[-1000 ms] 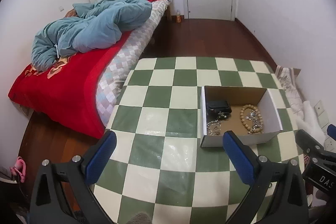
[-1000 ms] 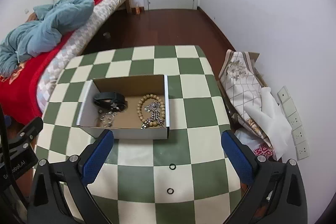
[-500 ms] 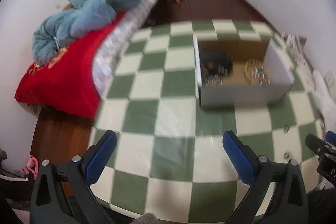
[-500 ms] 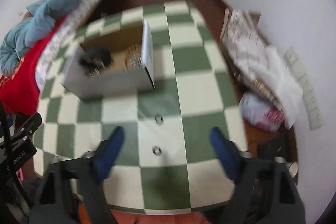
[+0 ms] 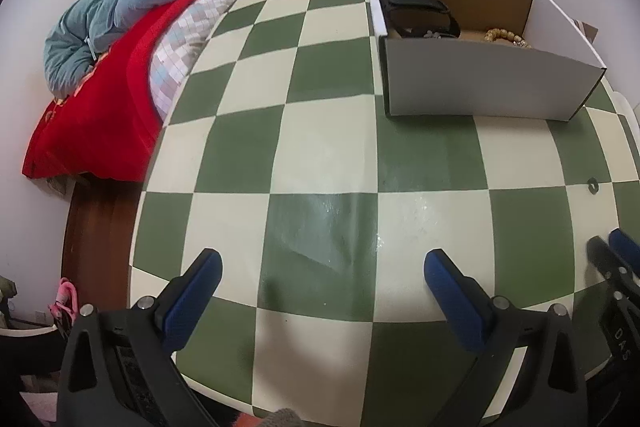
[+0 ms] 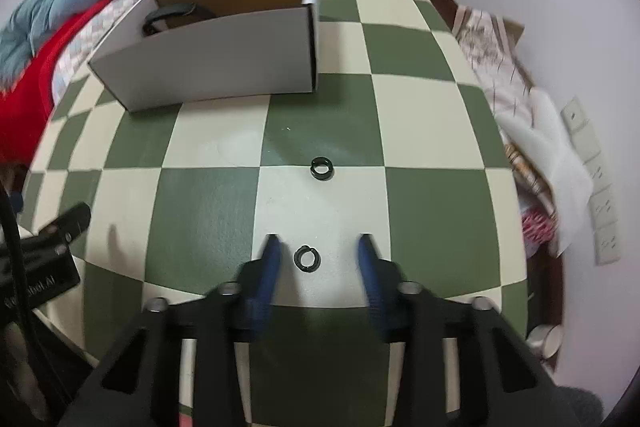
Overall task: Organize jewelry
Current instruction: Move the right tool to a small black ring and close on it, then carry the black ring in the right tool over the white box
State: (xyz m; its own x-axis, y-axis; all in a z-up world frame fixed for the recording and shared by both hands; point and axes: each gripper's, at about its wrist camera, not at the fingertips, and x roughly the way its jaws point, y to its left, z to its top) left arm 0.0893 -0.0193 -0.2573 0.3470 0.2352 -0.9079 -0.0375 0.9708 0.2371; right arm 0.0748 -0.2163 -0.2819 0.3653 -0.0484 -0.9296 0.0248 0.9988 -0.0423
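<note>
A second ago both tools hung high over the worktop; now they have dropped low, and the right gripper (image 6: 316,247) has narrowed its jaws from wide to a partial gap around the nearer small black metal ring (image 6: 307,258). The ring lies flat on a cream square between the blue pads, touching neither. Just beyond it, toward the white cardboard box (image 6: 224,55), lies the second small black ring (image 6: 321,168). The left gripper (image 5: 320,275) hovers with jaws wide apart and empty over the green-and-cream checkered worktop (image 5: 320,155), well short of the box.

Inside the box I can make out a black strap (image 5: 420,13) and tan wooden beads (image 5: 506,37), so most pieces look stowed already. By my reckoning only the two rings are left, and neither is gripped yet.
</note>
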